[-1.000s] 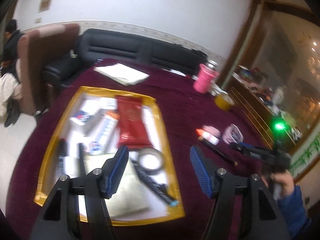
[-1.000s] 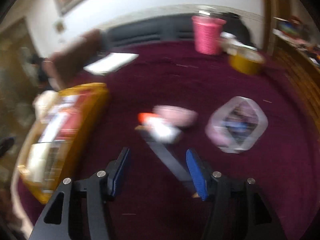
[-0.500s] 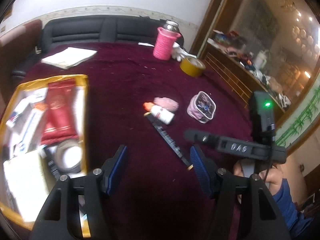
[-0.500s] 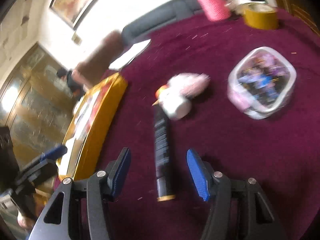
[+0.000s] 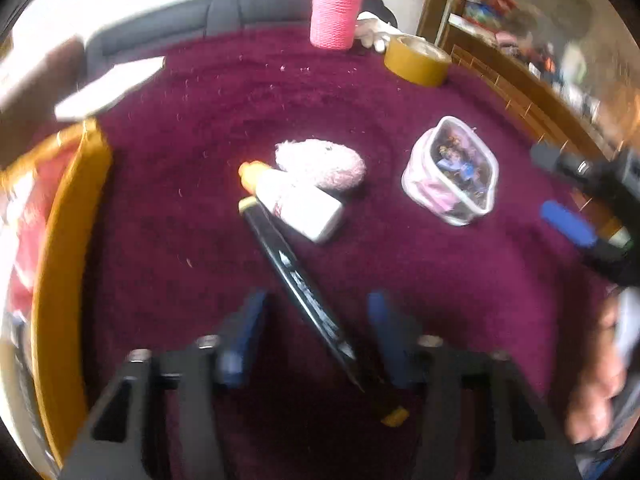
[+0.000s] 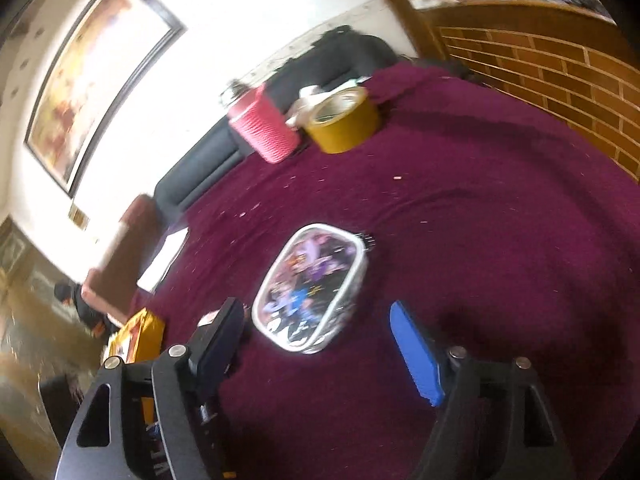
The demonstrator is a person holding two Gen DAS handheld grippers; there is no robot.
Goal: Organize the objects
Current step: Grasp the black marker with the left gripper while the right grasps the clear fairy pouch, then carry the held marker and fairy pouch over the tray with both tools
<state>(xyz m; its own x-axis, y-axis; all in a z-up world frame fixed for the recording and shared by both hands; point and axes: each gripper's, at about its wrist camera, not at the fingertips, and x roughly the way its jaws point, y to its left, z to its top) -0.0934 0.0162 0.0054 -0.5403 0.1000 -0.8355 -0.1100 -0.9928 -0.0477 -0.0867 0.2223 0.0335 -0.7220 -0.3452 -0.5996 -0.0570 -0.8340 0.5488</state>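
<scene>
Item: left gripper (image 5: 314, 332). Blue-padded jaws are seen closing, a black marker (image 5: 298, 282) lying diagonally between them; the pads are not yet pressed on it (motion blur makes the exact gap hard to judge). The marker rests on the maroon tablecloth (image 5: 200, 184), its far end beside a white glue bottle (image 5: 294, 198) with an orange cap.

Item: right gripper (image 6: 320, 344). Jaws are seen opening and stand wide, nothing gripped. A clear zip pouch (image 6: 310, 290) with a colourful print is framed between and just beyond the fingertips, lying flat on the cloth; contact with either pad is not shown. From the left wrist view the same gripper is seen at the right edge, held by a hand (image 5: 596, 408).

Item: pink fuzzy object (image 5: 320, 164). Laid against the far side of the glue bottle, touching it.

Item: yellow-edged tray (image 5: 64, 264). Placed at the left of the cloth, well apart from the marker; red packaging is visible inside (other contents blurred).

Item: pink knitted cup (image 5: 334, 14) and yellow tape roll (image 5: 418, 60). Set near each other at the far edge of the table.

Item: white paper (image 5: 108, 88). Laid at the far left of the cloth.
</scene>
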